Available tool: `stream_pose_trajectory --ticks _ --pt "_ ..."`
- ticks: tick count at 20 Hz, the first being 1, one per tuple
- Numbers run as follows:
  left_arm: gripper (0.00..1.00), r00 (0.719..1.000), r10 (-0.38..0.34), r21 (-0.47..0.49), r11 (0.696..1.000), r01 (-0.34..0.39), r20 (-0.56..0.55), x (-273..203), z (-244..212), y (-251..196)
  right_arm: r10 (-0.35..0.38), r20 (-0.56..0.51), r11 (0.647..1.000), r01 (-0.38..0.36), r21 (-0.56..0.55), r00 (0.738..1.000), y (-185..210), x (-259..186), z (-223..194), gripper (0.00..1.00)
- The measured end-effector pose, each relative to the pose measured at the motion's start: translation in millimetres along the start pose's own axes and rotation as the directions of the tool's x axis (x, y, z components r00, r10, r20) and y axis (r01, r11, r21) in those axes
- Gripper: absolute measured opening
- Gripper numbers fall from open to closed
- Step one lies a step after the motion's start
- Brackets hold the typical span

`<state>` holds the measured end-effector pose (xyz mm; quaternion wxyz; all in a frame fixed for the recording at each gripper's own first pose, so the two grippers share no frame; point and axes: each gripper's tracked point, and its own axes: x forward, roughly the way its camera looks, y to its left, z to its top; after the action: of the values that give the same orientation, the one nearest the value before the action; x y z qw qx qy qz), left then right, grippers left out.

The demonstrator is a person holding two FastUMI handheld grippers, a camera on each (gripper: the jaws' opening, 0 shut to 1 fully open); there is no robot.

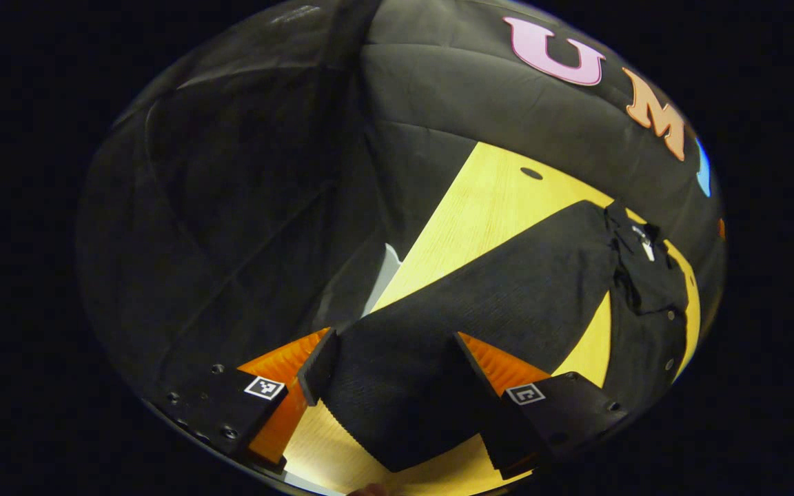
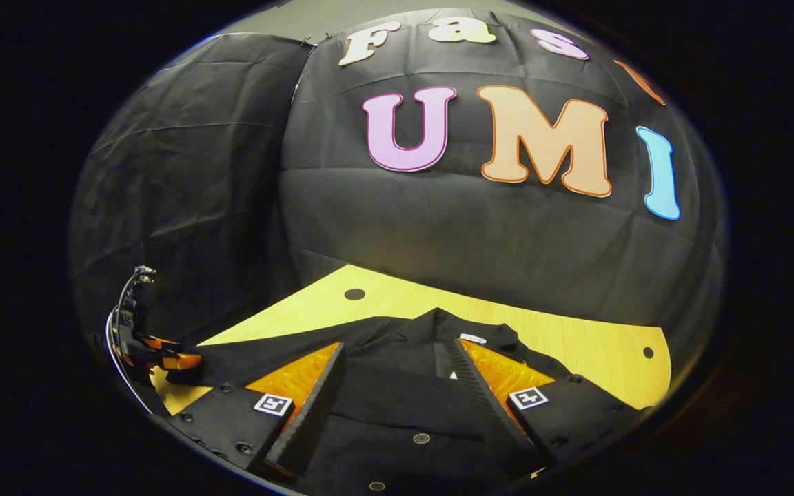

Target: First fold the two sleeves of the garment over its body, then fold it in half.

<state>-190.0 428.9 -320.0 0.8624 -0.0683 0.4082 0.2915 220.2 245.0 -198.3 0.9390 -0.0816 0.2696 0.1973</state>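
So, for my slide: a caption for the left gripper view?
Open left gripper straddling a black sleeve on the wooden table.

Left of sleeve [image 1: 500,289]: bare table [image 1: 480,207], open passage.
Behind collar [image 2: 438,324]: bare strip, then booth wall [image 2: 438,234] blocks.
Far left: other gripper [image 2: 163,362] occupies the edge.

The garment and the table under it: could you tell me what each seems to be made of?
The garment looks like matte black woven cloth, perhaps finely ribbed; it creases softly and carries small round buttons. The table looks like pale wood or wood-look laminate, smooth, with faint straight grain.
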Motion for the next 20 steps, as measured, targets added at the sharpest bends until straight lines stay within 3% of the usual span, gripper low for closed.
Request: stream_pose_trajectory --ticks 4,5,6,7,9,10,13,17,20 --pt "1.00 0.999 0.030 0.032 0.999 -0.030 0.013 -6 -1 -1 -0.009 0.000 1.000 0.009 -0.019 1.000 -3 -5 -2 0.98" --pt "0.95 1.000 0.025 0.036 0.999 -0.025 0.017 -4 -1 -6 -0.009 -0.001 1.000 0.009 -0.026 1.000 -3 -9 -3 0.98" --pt "0.87 1.000 0.021 0.040 0.999 -0.022 0.011 -5 -4 -15 -0.007 -0.004 0.999 0.007 -0.034 1.000 -3 -11 -5 0.98" --pt "0.65 1.000 0.014 0.048 0.999 -0.015 0.020 -4 -3 -22 0.000 -0.007 0.999 0.000 -0.041 1.000 -3 -13 -7 0.95" --pt "0.40 1.000 0.005 0.082 0.997 -0.006 0.018 -2 -6 -28 0.017 -0.015 0.999 -0.018 -0.042 1.000 -1 -15 -11 0.97" --pt "0.34 1.000 -0.006 0.090 0.996 0.005 0.014 -1 -5 -31 0.019 -0.017 0.999 -0.020 -0.039 1.000 -3 -17 -13 0.96" --pt "0.00 1.000 0.020 0.128 0.992 -0.019 -0.007 -3 -4 -34 0.025 -0.009 0.999 -0.025 -0.027 1.000 -7 -22 -14 0.99" --pt "0.00 1.000 -0.024 0.112 0.993 0.022 0.014 -18 12 -44 0.031 0.023 0.999 -0.030 -0.022 0.999 -17 -36 -8 0.99" --pt "0.00 0.994 -0.081 0.143 0.987 0.070 0.077 -44 29 -78 0.032 0.051 0.999 -0.031 -0.004 0.998 -28 -48 -4 1.00"
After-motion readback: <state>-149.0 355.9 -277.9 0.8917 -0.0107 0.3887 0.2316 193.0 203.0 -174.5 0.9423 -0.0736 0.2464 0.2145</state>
